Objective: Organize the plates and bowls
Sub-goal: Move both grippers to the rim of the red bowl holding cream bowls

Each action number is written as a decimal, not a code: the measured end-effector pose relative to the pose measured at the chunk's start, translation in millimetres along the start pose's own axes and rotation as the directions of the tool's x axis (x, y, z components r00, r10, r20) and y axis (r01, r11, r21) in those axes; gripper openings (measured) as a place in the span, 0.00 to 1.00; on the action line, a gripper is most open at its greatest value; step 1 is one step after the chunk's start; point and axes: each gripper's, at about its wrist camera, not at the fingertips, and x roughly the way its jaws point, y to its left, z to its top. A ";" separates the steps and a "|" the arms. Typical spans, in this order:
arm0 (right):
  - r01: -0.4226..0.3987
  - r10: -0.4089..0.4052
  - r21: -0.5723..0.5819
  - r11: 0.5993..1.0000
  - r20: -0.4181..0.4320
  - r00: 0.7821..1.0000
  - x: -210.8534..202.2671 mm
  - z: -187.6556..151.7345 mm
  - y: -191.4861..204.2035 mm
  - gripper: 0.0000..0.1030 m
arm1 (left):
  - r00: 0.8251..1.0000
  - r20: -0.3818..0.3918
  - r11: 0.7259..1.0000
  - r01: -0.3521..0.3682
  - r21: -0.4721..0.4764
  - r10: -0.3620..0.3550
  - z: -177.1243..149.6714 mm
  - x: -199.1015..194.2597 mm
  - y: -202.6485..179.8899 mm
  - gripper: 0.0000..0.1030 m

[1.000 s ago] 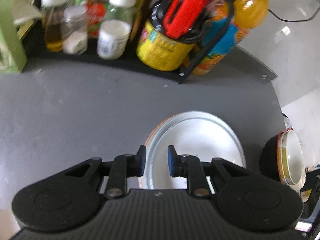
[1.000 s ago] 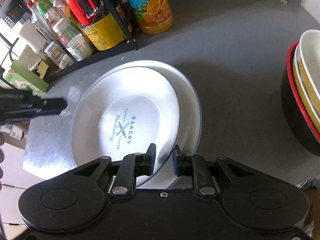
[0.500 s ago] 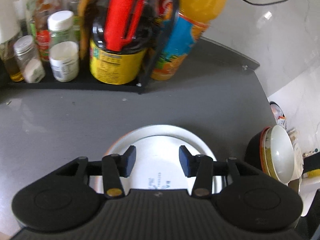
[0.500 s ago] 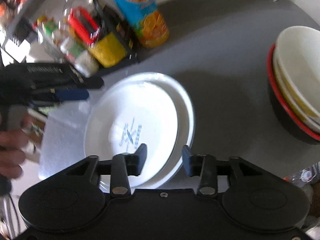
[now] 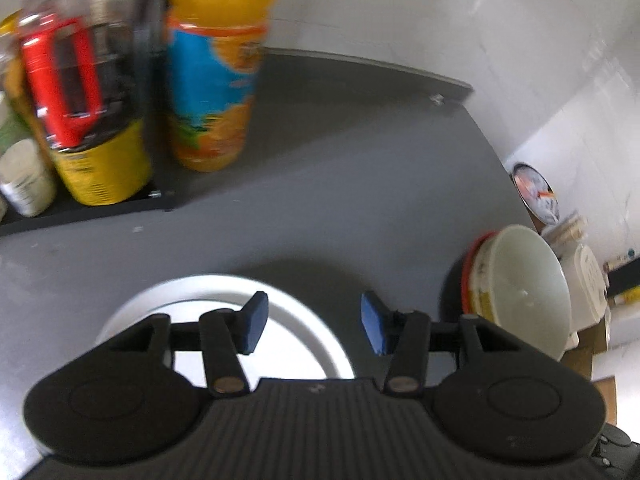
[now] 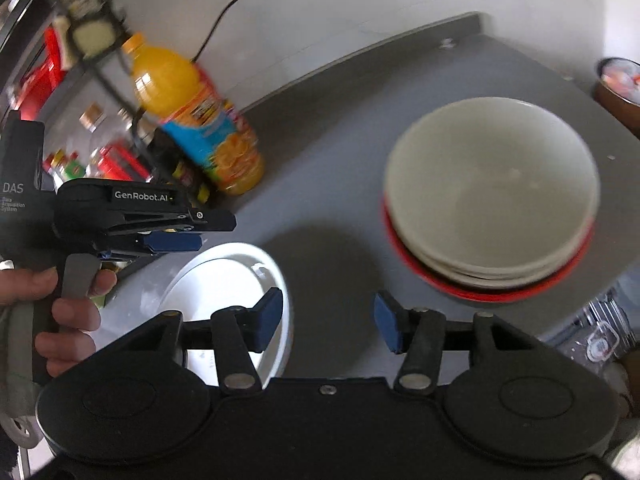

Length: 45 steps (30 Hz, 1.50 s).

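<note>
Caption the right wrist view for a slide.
Right tongs opening, empty, above the grey counter between stacked white plates and nested bowls.

Stacked plates [image 6: 240, 264] left of stacked bowls [image 6: 492, 184] on the counter [image 6: 344, 152], juice bottle [image 6: 200, 120] behind.

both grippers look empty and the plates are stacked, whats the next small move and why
Probably carry the right gripper toward the bowl stack. The plates already sit nested on the counter, both grippers' jaws are opening with nothing between them, and the bowls lie just ahead of it on the right.
</note>
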 end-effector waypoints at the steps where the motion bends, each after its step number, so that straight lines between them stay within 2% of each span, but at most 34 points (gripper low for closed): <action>1: 0.004 -0.004 0.015 1.000 0.005 1.000 -2.8 -1.1 -5.6 0.51 | 1.000 -0.007 1.000 0.007 0.014 -0.007 0.2 3.1 -8.3 0.49; 3: 0.013 -0.014 0.038 0.999 0.020 1.000 -9.5 -3.3 -15.5 0.55 | 1.000 -0.015 0.999 0.020 0.035 -0.020 0.0 7.4 -19.3 0.49; 6: 0.015 -0.019 0.081 0.997 0.045 0.999 -19.1 -5.1 -29.1 0.64 | 0.999 -0.027 0.997 0.038 0.070 -0.036 -0.5 13.1 -36.9 0.57; 8: 0.012 -0.019 0.094 0.996 0.076 0.997 -27.2 -7.3 -35.4 0.74 | 0.999 -0.030 0.995 0.047 0.092 -0.044 -1.5 16.1 -47.6 0.60; 10: 0.021 -0.031 0.105 0.994 0.099 0.995 -32.6 -6.3 -43.1 0.77 | 0.998 -0.036 0.993 0.053 0.102 -0.049 -2.6 19.6 -55.6 0.63; 20: 0.066 -0.093 0.204 0.977 0.128 0.987 -44.3 1.4 -92.0 0.77 | 0.994 -0.085 0.989 0.074 0.127 -0.064 -0.4 44.3 -88.9 0.65; 22: 0.075 -0.104 0.225 0.971 0.122 0.987 -41.7 4.0 -104.0 0.77 | 0.994 -0.082 0.989 0.081 0.125 -0.071 1.1 48.4 -94.3 0.70; 26: 0.069 -0.098 0.252 0.965 0.105 0.990 -34.6 9.0 -123.5 0.77 | 0.993 -0.107 0.990 0.057 0.127 -0.043 4.9 61.8 -103.3 0.70; 32: 0.044 -0.063 0.259 0.965 0.065 0.996 -15.7 20.6 -142.0 0.77 | 0.991 -0.135 0.997 0.018 0.079 -0.007 7.0 76.4 -103.0 0.70; 39: 0.065 -0.064 0.236 0.970 -0.014 0.998 10.5 30.8 -149.6 0.69 | 0.987 -0.161 0.999 0.010 0.036 -0.004 2.9 90.4 -102.0 0.69; 42: 0.071 -0.063 0.239 0.968 -0.042 0.997 18.1 33.4 -155.0 0.59 | 0.983 -0.184 1.000 0.018 0.019 -0.014 0.8 99.3 -102.8 0.65; 44: 0.070 -0.056 0.244 0.967 -0.064 0.996 23.0 33.9 -159.0 0.46 | 0.980 -0.195 0.999 0.031 0.009 -0.029 -1.5 105.0 -106.1 0.58; 45: 0.065 -0.050 0.249 0.966 -0.068 0.996 24.2 34.0 -160.9 0.45 | 0.979 -0.199 0.999 0.037 0.002 -0.035 -2.3 107.7 -107.9 0.52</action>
